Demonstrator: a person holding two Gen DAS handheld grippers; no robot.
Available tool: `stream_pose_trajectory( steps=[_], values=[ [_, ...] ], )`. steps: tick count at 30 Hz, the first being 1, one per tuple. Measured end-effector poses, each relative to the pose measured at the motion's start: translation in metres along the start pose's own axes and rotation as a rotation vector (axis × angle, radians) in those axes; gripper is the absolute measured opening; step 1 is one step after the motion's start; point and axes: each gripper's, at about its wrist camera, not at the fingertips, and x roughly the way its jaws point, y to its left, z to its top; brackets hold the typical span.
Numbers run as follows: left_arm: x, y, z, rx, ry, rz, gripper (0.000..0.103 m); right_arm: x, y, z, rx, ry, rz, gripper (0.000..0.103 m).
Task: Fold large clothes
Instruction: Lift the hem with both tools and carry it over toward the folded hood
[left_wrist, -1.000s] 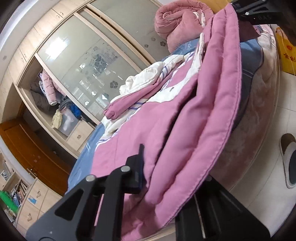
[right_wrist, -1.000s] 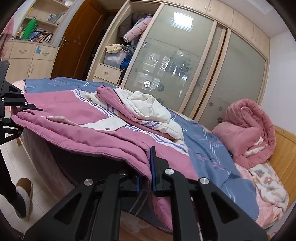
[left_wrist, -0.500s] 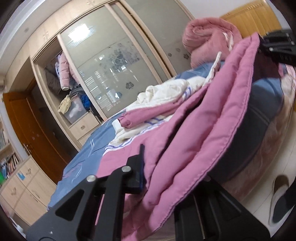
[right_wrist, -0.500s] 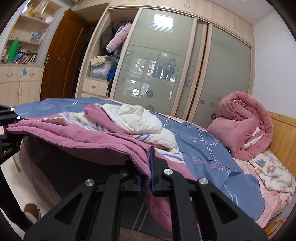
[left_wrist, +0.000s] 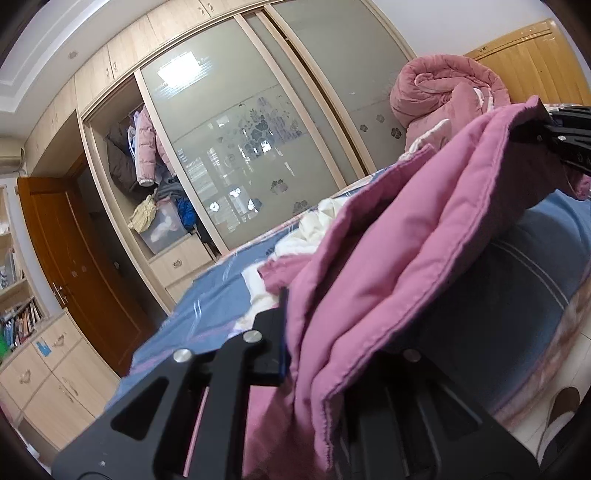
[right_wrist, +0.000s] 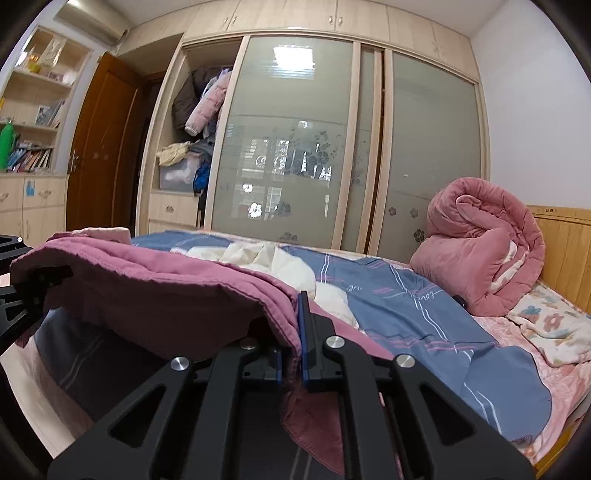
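Both of your grippers are pinching one hem of the pink garment: your right gripper is clamping one end, your left gripper the other. It is hanging stretched between them above the near edge of the bed.

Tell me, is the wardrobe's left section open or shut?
Open: the wardrobe door is slid aside, exposing hanging jackets and a drawer.

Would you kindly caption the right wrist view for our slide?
Right gripper and left gripper clamp a pink garment's hem, stretched above the bed.
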Motion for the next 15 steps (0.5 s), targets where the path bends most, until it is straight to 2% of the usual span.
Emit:
stream_pose_trajectory(
  steps=[3,9,11,15],
  values=[
    [0.014,0.009,0.018,0.01,-0.006,0.01,0.008,0.017,-0.005,0.019,0.035,-0.019,-0.002,0.007],
    [0.059,0.025,0.063,0.104,-0.047,0.101,0.008,0.074,-0.008,0.072,-0.006,-0.069,-0.047,0.007],
    [0.078,0.034,0.078,0.122,-0.058,0.119,0.008,0.099,-0.009,0.09,-0.027,-0.08,-0.063,0.007],
    [0.142,0.051,0.114,0.198,-0.077,0.149,0.008,0.156,-0.018,0.126,-0.031,-0.08,-0.077,0.007]
  ],
)
